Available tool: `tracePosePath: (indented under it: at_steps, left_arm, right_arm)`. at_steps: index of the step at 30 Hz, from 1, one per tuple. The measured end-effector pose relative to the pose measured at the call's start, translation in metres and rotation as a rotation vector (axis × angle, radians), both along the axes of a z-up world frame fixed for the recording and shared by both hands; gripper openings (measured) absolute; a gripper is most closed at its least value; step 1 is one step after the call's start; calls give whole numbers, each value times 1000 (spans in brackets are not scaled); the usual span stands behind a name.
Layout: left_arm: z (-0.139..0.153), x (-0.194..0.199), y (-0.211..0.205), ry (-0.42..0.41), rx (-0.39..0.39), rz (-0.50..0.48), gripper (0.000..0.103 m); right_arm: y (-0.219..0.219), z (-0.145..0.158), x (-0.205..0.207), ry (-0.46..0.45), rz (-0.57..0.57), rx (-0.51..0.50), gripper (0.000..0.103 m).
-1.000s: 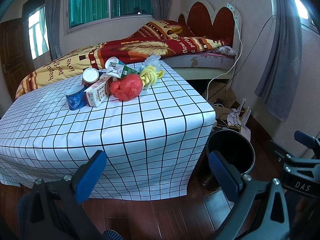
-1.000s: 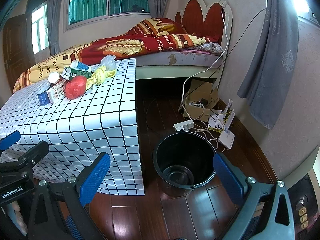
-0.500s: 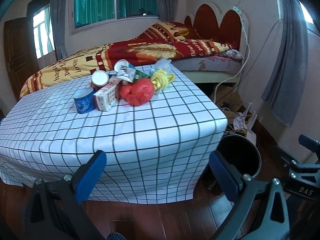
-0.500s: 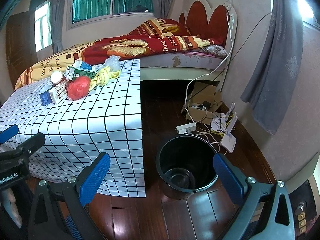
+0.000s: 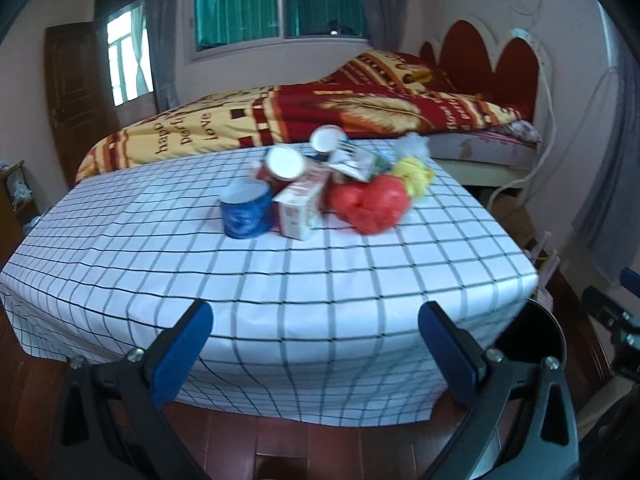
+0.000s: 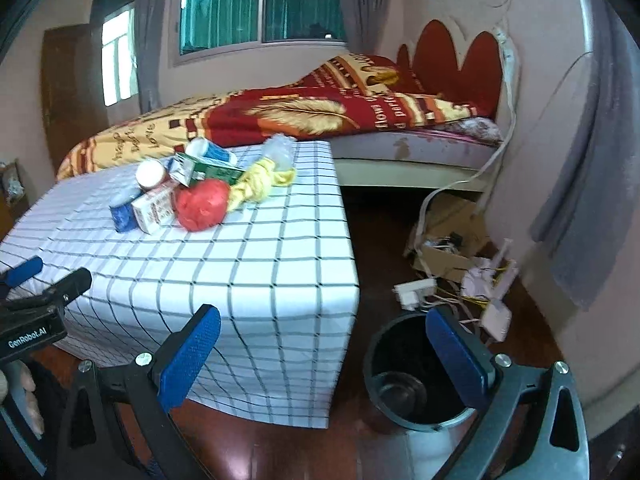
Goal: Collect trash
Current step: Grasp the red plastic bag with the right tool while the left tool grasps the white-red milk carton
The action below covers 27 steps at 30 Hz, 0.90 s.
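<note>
A heap of trash sits on the checked tablecloth [image 5: 360, 264]: a blue cup [image 5: 245, 210], a small carton [image 5: 299, 210], a red crumpled bag [image 5: 370, 204] [image 6: 202, 205], a yellow rag [image 5: 414, 172] [image 6: 256, 182], a green-and-white carton [image 6: 204, 170] and a white-lidded jar [image 5: 285, 164]. A black bin [image 6: 416, 376] [image 5: 528, 332] stands on the floor by the table's right corner. My left gripper [image 5: 316, 348] is open, low in front of the table's near edge. My right gripper [image 6: 324, 356] is open, spanning the table corner and the bin.
A bed [image 5: 320, 116] with a red and yellow blanket lies behind the table. Cardboard, a power strip [image 6: 414, 290] and cables clutter the floor right of the bin. Grey curtain [image 6: 588, 200] hangs at right. A hand [image 6: 28, 396] holds the left gripper's body [image 6: 36, 320].
Both grippers have risen and moved closer to the table, so its top and the trash heap look larger. Both stay open and hold nothing.
</note>
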State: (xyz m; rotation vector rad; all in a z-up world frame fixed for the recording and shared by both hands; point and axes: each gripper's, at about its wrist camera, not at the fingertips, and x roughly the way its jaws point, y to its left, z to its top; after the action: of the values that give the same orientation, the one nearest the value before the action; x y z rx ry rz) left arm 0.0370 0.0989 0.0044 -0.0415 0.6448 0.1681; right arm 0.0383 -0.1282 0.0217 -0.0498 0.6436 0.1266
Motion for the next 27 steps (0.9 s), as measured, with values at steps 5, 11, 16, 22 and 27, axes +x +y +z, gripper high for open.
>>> tracePosePath:
  at_steps: [5, 11, 16, 22, 27]
  left_arm:
    - [-5, 17, 37, 1, -71, 18, 103]
    - [-13, 42, 64, 20, -46, 44, 99]
    - [-17, 61, 77, 20, -74, 50, 94]
    - [-19, 89, 76, 1, -135, -20, 82]
    - [-28, 115, 72, 7, -156, -80, 73]
  right_arm:
    - [18, 4, 32, 0, 44, 47, 103]
    - [47, 5, 66, -27, 82, 12, 103]
    - [71, -3, 97, 1, 141, 34, 94]
    - [103, -20, 132, 49, 215, 40, 78]
    - [122, -36, 158, 86, 274, 31, 72]
